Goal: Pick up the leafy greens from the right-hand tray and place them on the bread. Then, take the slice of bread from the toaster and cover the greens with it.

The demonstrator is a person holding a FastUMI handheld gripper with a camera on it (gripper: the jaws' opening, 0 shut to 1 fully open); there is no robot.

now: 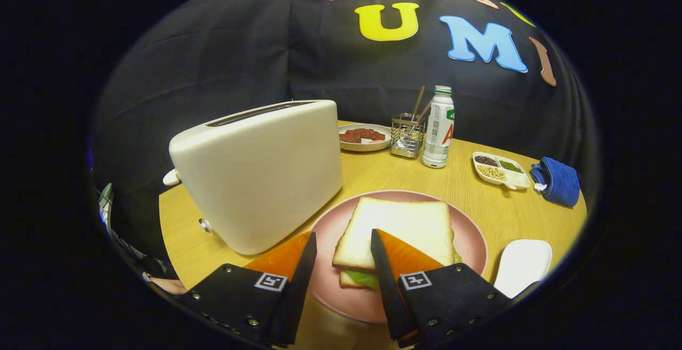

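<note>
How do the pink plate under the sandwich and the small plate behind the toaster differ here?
The pink plate is larger and lies just ahead of the gripper, whose jaws stand open and hold nothing; the small plate is pale and sits far beyond them beside the wire holder. The pink plate carries a sandwich with greens showing at its edge; the small plate holds dark reddish food. Both are round and rest on the wooden table.

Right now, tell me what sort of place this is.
Probably a staged kitchen table in a recording booth: a toaster, a sandwich on a pink plate, and the open tool over it.
</note>
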